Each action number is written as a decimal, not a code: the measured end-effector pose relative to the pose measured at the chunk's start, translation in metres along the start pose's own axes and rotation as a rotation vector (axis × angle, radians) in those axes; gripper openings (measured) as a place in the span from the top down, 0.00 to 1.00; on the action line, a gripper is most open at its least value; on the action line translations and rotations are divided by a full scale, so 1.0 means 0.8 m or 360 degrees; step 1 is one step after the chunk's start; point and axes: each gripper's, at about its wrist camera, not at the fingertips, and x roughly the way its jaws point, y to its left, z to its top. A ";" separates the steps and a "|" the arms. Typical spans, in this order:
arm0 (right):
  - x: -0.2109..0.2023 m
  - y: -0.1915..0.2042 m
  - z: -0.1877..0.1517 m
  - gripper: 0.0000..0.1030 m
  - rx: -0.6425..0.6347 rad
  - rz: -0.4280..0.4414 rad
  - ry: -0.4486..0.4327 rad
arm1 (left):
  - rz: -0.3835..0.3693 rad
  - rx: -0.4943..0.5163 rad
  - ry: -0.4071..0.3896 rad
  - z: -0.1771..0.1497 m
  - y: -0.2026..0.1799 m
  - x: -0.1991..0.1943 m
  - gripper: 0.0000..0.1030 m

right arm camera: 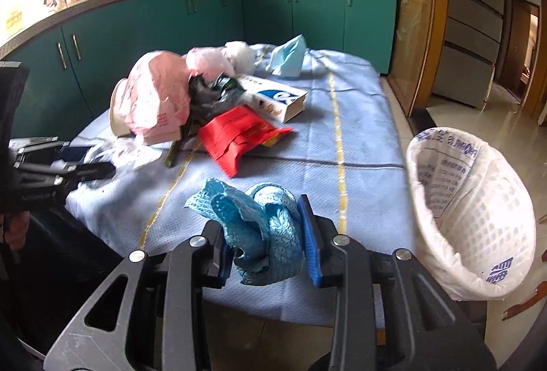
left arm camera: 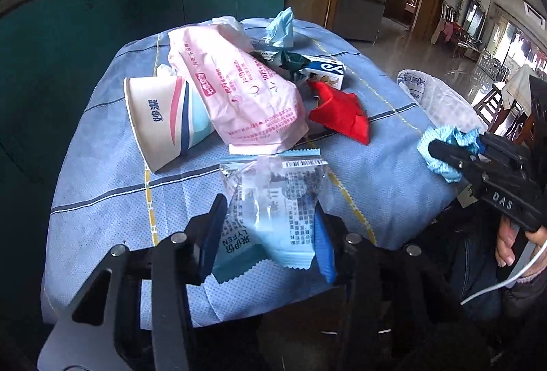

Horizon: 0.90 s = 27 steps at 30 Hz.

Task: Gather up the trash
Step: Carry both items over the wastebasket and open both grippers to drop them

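Left wrist view: the left gripper [left arm camera: 266, 241], at lower centre, should pinch the clear snack wrapper [left arm camera: 273, 207] firmly before lifting; its jaws stand half-closed against the wrapper's sides.

Right wrist view: the right gripper [right arm camera: 263, 254], jaws narrowed, clamps a crumpled blue cloth [right arm camera: 259, 234] at lower centre; the lined bin [right arm camera: 471, 210] waits at right.

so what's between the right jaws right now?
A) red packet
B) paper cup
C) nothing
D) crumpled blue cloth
D: in the right wrist view the right gripper is shut on the crumpled blue cloth; the red packet lies further back on the table.
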 end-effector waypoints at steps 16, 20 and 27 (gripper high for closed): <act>-0.057 -0.144 0.002 0.67 0.0248 -0.0488 -0.0228 | -0.0350 0.0292 -0.0214 0.081 -0.117 -0.035 0.53; -0.065 -0.179 -0.001 0.67 0.0290 -0.0626 -0.0291 | -0.0414 0.0419 -0.0301 0.147 -0.182 -0.014 0.53; -0.063 -0.214 -0.015 0.67 0.0381 -0.0813 -0.0323 | -0.0628 0.0462 -0.0375 0.200 -0.283 0.050 0.53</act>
